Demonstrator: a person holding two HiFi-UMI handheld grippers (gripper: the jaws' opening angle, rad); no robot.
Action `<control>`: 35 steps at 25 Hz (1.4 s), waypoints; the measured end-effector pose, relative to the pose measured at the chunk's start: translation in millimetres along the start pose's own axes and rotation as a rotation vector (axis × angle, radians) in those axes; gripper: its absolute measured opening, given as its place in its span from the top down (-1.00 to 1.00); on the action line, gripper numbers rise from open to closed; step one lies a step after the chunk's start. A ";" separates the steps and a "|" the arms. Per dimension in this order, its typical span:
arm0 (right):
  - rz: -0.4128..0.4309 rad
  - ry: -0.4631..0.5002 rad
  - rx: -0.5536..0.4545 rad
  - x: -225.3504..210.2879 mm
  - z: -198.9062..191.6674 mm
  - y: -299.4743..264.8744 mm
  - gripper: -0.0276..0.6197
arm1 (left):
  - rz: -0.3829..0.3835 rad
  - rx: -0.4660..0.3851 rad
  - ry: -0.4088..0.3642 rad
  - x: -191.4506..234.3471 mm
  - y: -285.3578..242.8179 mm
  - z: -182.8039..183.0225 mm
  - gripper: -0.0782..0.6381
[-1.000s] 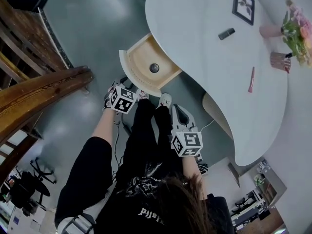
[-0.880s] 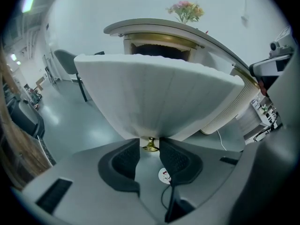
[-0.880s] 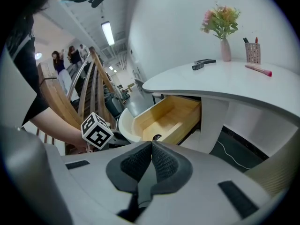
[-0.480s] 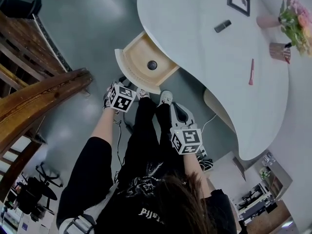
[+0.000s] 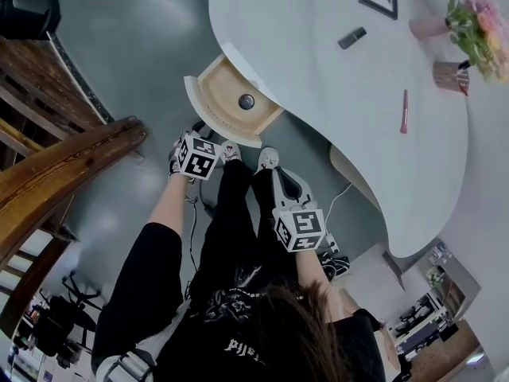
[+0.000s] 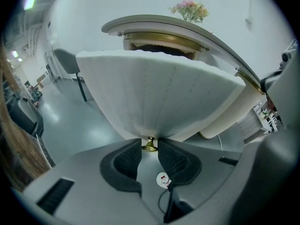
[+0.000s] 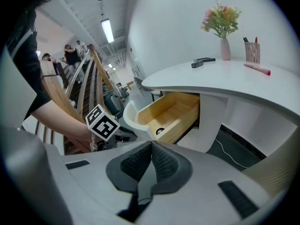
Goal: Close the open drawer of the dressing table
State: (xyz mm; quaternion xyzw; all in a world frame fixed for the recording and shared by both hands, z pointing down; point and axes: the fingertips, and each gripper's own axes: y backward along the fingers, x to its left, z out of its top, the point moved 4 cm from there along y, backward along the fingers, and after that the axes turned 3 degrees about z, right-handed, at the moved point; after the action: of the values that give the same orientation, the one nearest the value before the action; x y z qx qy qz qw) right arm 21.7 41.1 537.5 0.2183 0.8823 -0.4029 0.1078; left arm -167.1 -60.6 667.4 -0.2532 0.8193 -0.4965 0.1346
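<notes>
Drawer [image 6: 159, 93] is pulled out of the dressing table [image 5: 318, 62], curved white front facing the person, with a small round dark item [image 5: 246, 101] inside. Left gripper [image 6: 149, 140] is clamped on the drawer's brass knob [image 6: 149, 147], pads on both sides. Right gripper [image 7: 151, 144] is closed with nothing in it, held clear of the drawer. Shirt lettering [image 5: 242, 347] isn't legible.

Left gripper [image 6: 149, 150] is pinching the knob [image 6: 149, 145] between its fingers [image 6: 127, 159]; right gripper [image 7: 151, 148] is pointing downward, its pads pressed together.
</notes>
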 end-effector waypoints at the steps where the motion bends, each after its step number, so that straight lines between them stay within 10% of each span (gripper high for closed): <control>1: -0.004 -0.003 -0.002 -1.9 0.6 0.5 0.83 | -0.002 -0.001 0.001 -0.6 -1.2 2.2 0.45; 35: -0.054 -0.069 -0.041 -42.4 4.5 8.9 0.83 | -0.023 -0.085 -0.021 -16.5 -39.4 77.6 0.45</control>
State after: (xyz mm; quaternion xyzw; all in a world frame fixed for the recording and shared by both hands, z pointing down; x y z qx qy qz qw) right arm 63.4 30.2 544.2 0.1780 0.8917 -0.3947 0.1316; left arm -105.6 -124.4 665.1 -0.2734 0.8353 -0.4600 0.1264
